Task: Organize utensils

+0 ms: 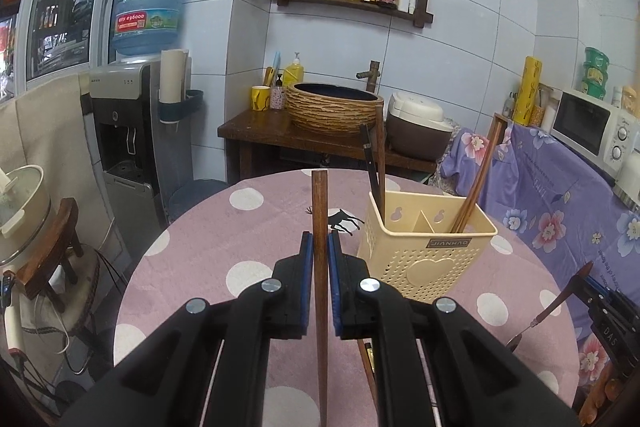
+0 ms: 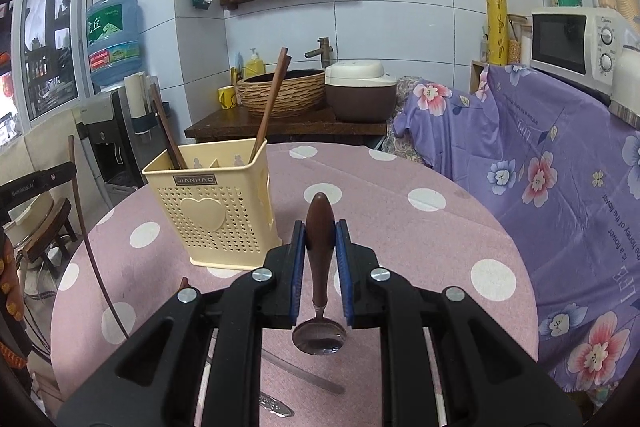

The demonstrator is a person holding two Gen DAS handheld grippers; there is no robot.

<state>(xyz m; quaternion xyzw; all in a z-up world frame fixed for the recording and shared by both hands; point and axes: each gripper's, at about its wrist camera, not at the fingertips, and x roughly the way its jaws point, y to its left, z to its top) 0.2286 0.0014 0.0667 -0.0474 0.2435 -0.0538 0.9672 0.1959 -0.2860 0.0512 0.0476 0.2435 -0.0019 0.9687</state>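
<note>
Holding a chopstick point(image 1: 320, 227) upright in my left gripper point(image 1: 320, 247), I have the blue pads clenched on its shaft, the top end poking above them and the thin end hanging below. My right gripper point(image 2: 321, 247) is clamped on a spoon point(image 2: 320, 267) by its brown handle, with the steel bowl dangling beneath the jaws. Both pieces hang above the table point(image 2: 420, 247), not resting on it.

The holder point(image 1: 428, 247) stands on the dotted cloth, just right of my left gripper and left of my right one. It already has chopsticks point(image 1: 476, 183) leaning in one compartment and a dark pair point(image 1: 376, 171) in another, so I judge the job partly done. What is left, as I read it: drop these two into the holder, then fetch the metal pieces point(image 2: 280, 405) lying on the table below my right gripper. I cannot tell what those are.
</note>
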